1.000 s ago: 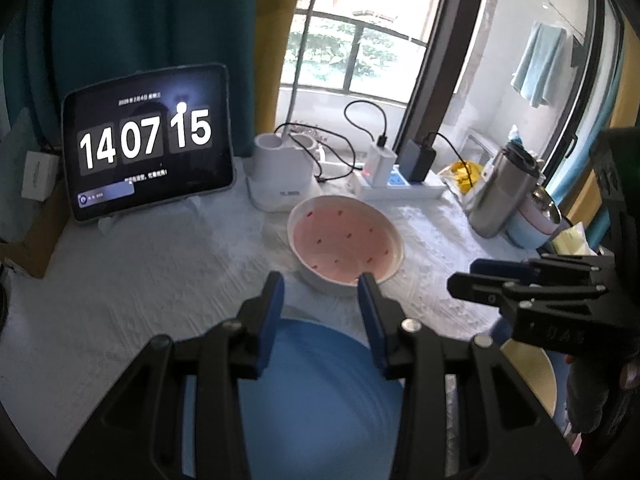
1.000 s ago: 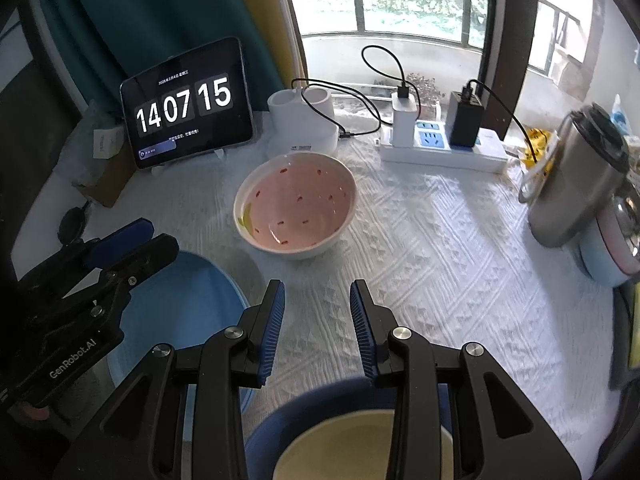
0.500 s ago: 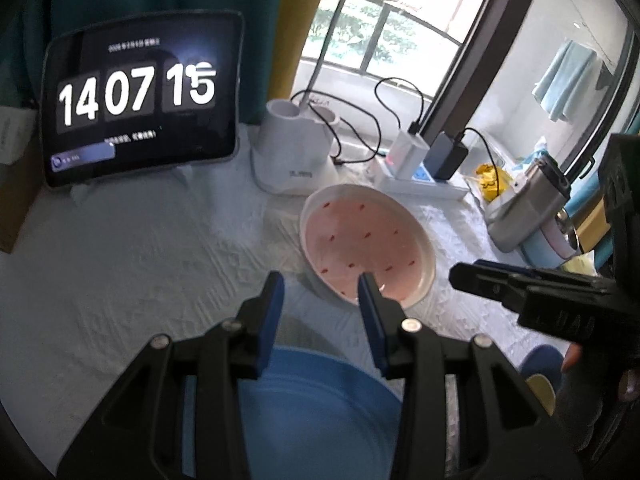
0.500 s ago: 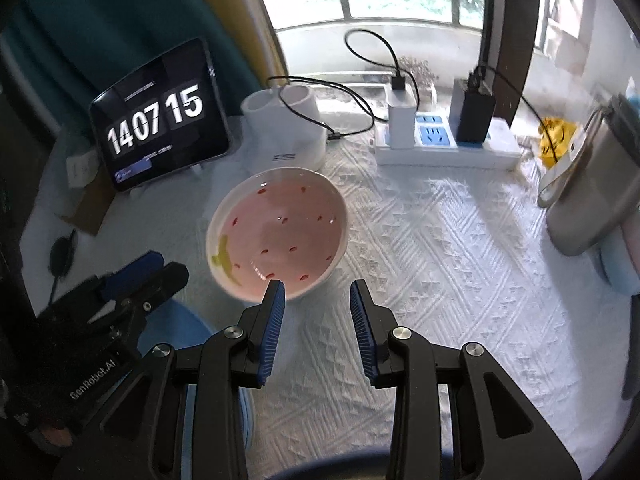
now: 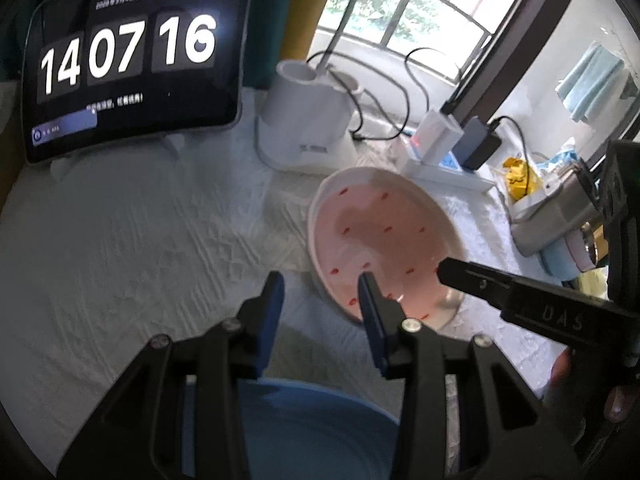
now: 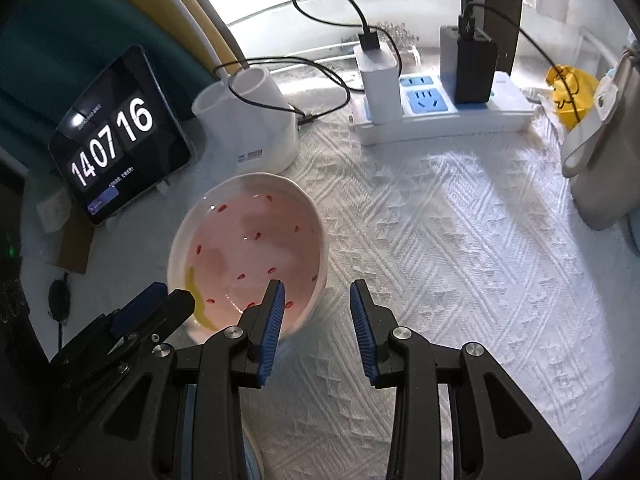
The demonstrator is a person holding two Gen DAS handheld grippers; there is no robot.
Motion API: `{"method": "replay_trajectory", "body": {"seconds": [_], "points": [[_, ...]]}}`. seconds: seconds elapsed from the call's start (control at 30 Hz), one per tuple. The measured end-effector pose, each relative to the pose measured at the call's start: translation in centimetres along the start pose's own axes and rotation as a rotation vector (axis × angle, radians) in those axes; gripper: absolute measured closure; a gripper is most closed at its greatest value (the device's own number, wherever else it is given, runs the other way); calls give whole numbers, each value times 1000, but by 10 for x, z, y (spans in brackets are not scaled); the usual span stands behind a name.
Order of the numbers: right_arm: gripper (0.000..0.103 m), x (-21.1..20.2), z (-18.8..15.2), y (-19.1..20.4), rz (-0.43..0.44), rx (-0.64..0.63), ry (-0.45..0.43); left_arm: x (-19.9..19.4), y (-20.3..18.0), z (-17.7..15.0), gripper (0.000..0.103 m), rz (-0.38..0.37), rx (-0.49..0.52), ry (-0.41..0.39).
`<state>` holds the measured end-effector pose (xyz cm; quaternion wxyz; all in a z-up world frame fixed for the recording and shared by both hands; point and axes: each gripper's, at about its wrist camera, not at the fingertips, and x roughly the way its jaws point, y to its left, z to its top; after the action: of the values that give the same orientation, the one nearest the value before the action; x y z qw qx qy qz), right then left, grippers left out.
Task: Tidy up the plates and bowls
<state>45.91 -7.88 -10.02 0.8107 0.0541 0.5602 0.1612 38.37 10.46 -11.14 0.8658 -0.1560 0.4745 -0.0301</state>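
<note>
On the white tablecloth (image 6: 460, 240) we see the pink bowl (image 6: 248, 248) at ten o'clock of our right gripper (image 6: 318, 308); it and our left gripper (image 5: 320, 300), above the blue plate (image 5: 304, 432), gape empty, bare cloth at two o'clock.

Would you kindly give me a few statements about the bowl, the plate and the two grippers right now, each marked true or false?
1. The pink bowl sits on the white tablecloth. True.
2. The right gripper is clamped on the bowl's rim. False: its jaws are open, one at the near rim, holding nothing.
3. The left gripper is open. True.
4. The tablet lies flat on the table. False: it stands propped up.
5. The bowl is stacked on the blue plate. False: they lie apart.
</note>
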Motion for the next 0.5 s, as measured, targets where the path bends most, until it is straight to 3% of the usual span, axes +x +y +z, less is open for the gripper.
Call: {"method": "replay_trajectory", "body": {"seconds": [0.33,0.43,0.5], "points": [[67,30,-3,0,17,3,81,15,-6,-1,62,-9,26,33],[70,31,-5,-3,33,11,82,17,-8,-1,62,-16,46,24],[78,32,-6,-2,43,-1,79,19,-12,-1,63,-13,64,19]]}}
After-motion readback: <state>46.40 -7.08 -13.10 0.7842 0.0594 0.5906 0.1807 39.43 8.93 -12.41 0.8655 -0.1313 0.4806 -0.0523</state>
